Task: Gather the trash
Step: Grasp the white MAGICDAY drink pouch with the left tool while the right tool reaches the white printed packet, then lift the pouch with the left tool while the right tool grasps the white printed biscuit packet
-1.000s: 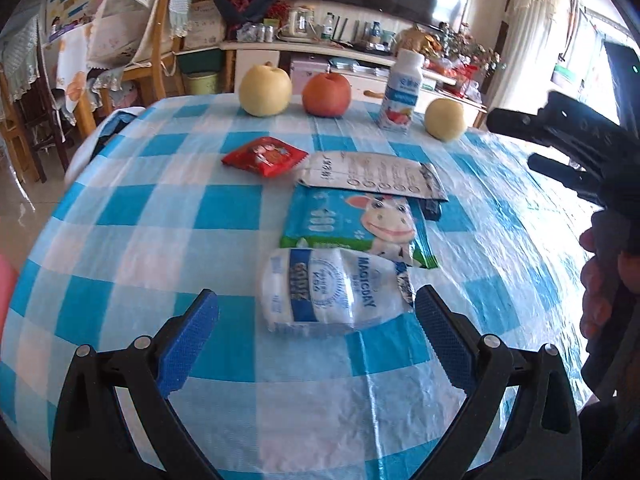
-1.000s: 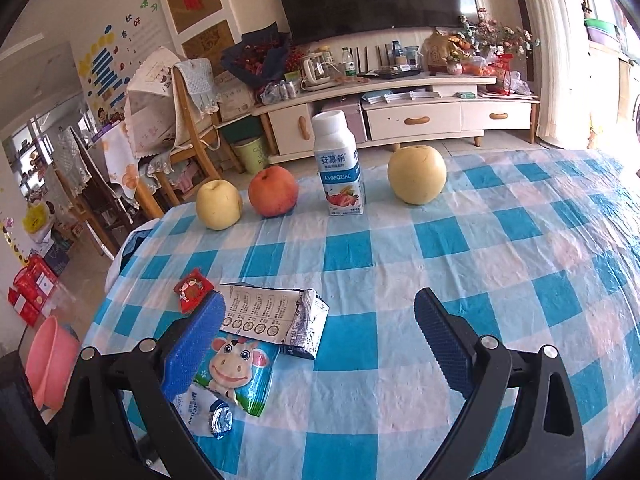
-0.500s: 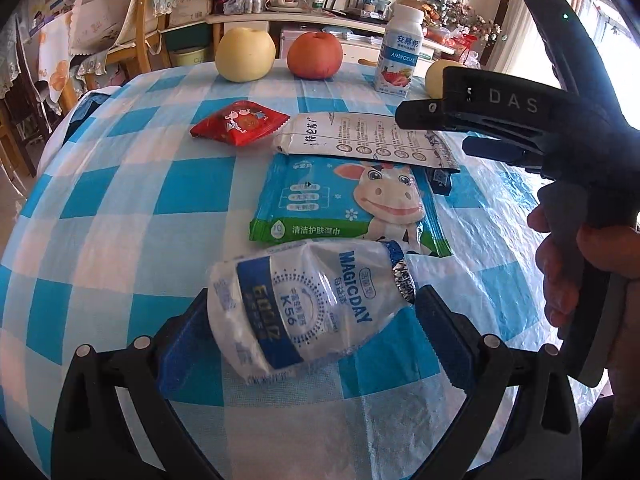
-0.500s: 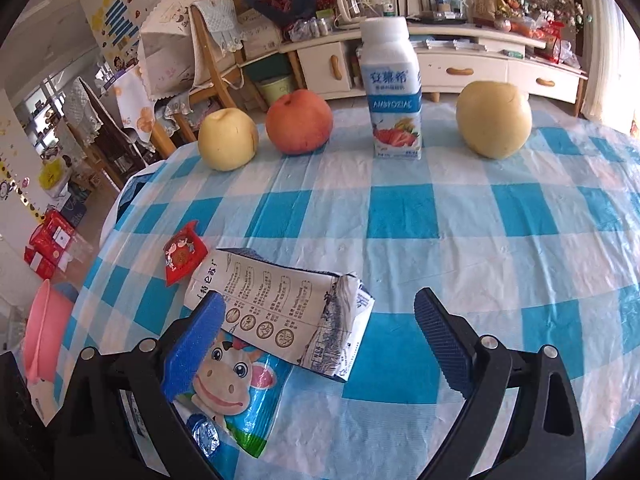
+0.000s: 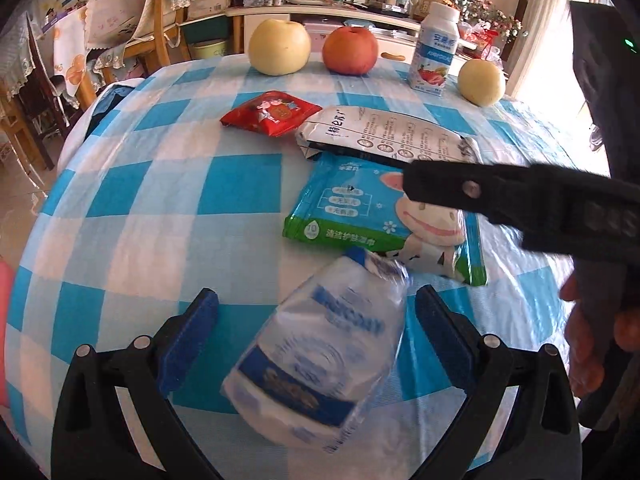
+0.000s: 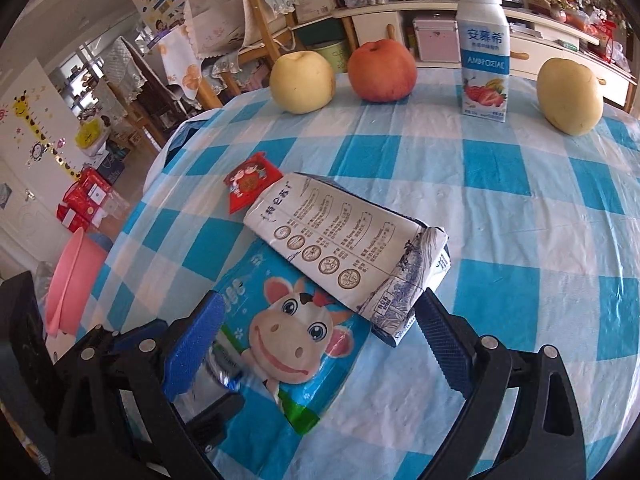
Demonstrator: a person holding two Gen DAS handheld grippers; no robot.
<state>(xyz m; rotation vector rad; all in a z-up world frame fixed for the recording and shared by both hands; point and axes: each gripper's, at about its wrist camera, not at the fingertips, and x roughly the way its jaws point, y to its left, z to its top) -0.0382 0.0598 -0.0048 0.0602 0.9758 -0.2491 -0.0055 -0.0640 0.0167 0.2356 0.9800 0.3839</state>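
Note:
A crumpled clear plastic bottle with a blue label [image 5: 320,356] lies tilted between the open jaws of my left gripper [image 5: 316,320], not clamped. Past it lie a blue cow-print wipes packet [image 5: 360,208], a flattened white carton [image 5: 384,136] and a red snack wrapper [image 5: 272,112]. My right gripper [image 6: 320,328] is open and low over the cow packet [image 6: 296,336], with the carton's end [image 6: 360,248] between its fingers. The right gripper's black body [image 5: 520,200] crosses the left wrist view above the packet.
Two yellow pears [image 6: 302,80] [image 6: 568,96], a red apple [image 6: 382,70] and a yoghurt bottle [image 6: 484,52] stand along the far side of the blue-checked tablecloth [image 6: 520,220]. A pink basin [image 6: 68,280] sits on the floor left of the table. Chairs and a cabinet stand behind.
My left gripper moved forward around the plastic bottle, which has turned from crosswise to pointing away. My right gripper came down and forward over the cow packet and carton.

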